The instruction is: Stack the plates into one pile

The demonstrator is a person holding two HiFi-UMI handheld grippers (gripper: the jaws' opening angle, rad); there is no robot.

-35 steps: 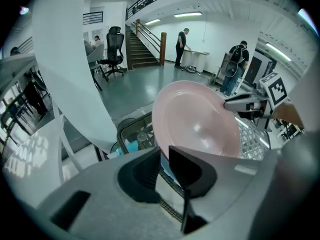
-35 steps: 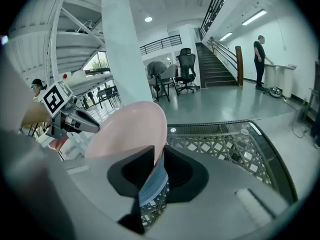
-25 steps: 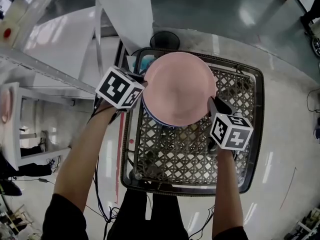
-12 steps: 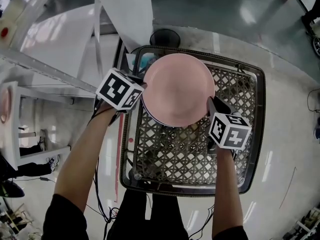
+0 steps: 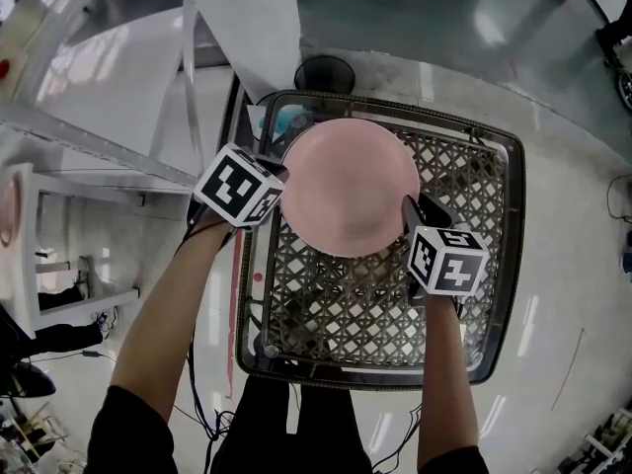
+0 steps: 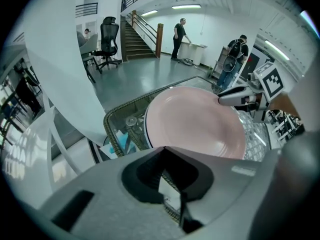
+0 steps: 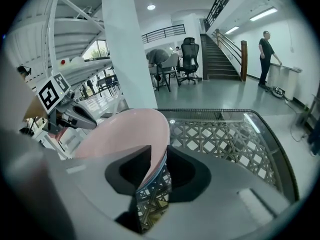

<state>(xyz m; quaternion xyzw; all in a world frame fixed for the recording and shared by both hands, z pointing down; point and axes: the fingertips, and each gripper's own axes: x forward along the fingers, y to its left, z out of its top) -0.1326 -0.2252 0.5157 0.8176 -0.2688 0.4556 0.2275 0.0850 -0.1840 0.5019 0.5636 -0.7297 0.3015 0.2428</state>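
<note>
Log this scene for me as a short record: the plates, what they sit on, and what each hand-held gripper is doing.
top plate: pink plate, lying flat on the pile
under it: dark-rimmed edge of another plate; how many more, cannot tell
surface: wicker table with a lattice top
left hand-held gripper: jaws together, nothing between them, just beside the pink plate's left edge
right hand-held gripper: jaws opening, pink plate's rim between them

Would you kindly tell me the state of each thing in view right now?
pink plate: face up, on top of the pile.
blue-rimmed plate: under the pink plate, only its rim showing.
left gripper: fingers shut, nothing between them.
right gripper: fingers opening, pink plate's rim between them.
</note>
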